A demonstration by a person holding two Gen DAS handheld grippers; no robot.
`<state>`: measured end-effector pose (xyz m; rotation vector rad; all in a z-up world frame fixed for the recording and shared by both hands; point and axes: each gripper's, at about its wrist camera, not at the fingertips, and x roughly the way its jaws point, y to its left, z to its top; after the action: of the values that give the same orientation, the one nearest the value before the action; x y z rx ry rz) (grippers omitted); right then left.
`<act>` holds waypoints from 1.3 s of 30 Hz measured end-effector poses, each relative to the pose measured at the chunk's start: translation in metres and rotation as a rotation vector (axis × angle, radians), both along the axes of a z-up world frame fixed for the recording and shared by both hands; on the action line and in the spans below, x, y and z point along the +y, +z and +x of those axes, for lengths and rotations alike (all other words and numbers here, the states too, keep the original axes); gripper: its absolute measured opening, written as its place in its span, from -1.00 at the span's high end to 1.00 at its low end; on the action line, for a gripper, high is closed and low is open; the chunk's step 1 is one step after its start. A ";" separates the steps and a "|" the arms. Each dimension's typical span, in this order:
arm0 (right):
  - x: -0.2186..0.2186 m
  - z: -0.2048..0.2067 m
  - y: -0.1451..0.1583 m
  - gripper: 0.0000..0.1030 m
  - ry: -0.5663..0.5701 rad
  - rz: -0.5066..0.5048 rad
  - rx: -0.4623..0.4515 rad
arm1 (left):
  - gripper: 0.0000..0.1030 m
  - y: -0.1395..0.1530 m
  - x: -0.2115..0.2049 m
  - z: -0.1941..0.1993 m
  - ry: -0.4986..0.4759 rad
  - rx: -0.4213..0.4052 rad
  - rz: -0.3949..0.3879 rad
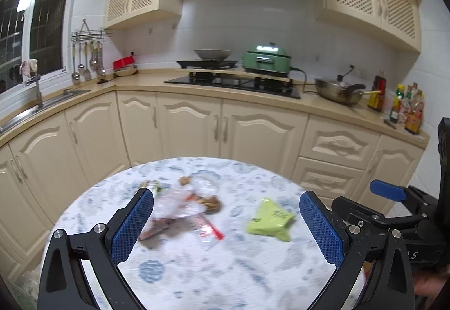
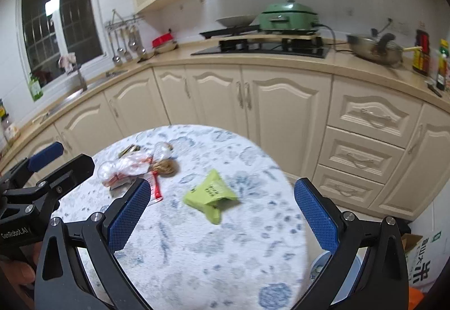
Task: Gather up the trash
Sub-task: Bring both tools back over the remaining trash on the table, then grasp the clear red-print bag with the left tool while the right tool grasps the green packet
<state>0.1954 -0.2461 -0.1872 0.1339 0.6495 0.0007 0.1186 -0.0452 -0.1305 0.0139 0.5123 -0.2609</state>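
Observation:
A round table [image 1: 197,267] with a blue-patterned white cloth carries the trash. A crumpled lime-green wrapper [image 1: 271,220] [image 2: 211,196] lies right of centre. Left of it sits a heap of clear plastic wrappers [image 1: 177,203] [image 2: 126,166], a red-printed strip [image 1: 209,229] [image 2: 156,186] and brown scraps [image 1: 211,203] [image 2: 166,167]. My left gripper [image 1: 226,214] hovers open above the table, its blue pads either side of the pile and the green wrapper. My right gripper [image 2: 222,203] is open too, with the green wrapper between its fingers and below them. Neither holds anything.
Cream cabinets [image 1: 197,124] and a counter [image 1: 146,83] curve behind the table, with a sink [image 1: 42,104], a black hob [image 1: 233,83], a green cooker [image 1: 265,59] and a steel wok [image 1: 339,91]. A cardboard box [image 2: 424,256] and a pale bucket [image 2: 323,265] stand on the floor by the table's right edge.

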 end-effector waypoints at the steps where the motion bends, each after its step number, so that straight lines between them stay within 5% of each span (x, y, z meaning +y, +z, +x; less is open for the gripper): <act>1: 0.004 0.003 -0.003 -1.00 0.006 -0.001 0.006 | -0.99 -0.001 0.003 0.001 0.006 0.001 0.004; 17: 0.029 0.052 -0.054 -1.00 0.050 -0.043 0.144 | -0.99 -0.035 0.037 0.075 0.057 0.101 0.024; 30: 0.023 0.105 -0.107 -0.99 0.042 -0.034 0.271 | -0.99 -0.094 0.031 0.183 0.069 0.223 0.188; 34: 0.025 0.109 -0.116 -0.70 0.057 -0.032 0.291 | -0.98 -0.107 0.019 0.210 0.042 0.246 0.228; 38: 0.032 0.107 -0.115 -0.50 0.094 -0.052 0.285 | -0.37 -0.117 0.014 0.230 -0.024 0.292 0.183; 39: 0.033 0.106 -0.115 -0.29 0.104 -0.053 0.283 | -0.28 -0.118 0.014 0.232 -0.027 0.291 0.184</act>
<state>0.3018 -0.2135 -0.3023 0.0491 0.9378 0.0661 0.3505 -0.0311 -0.2489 0.1642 0.8245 -0.2420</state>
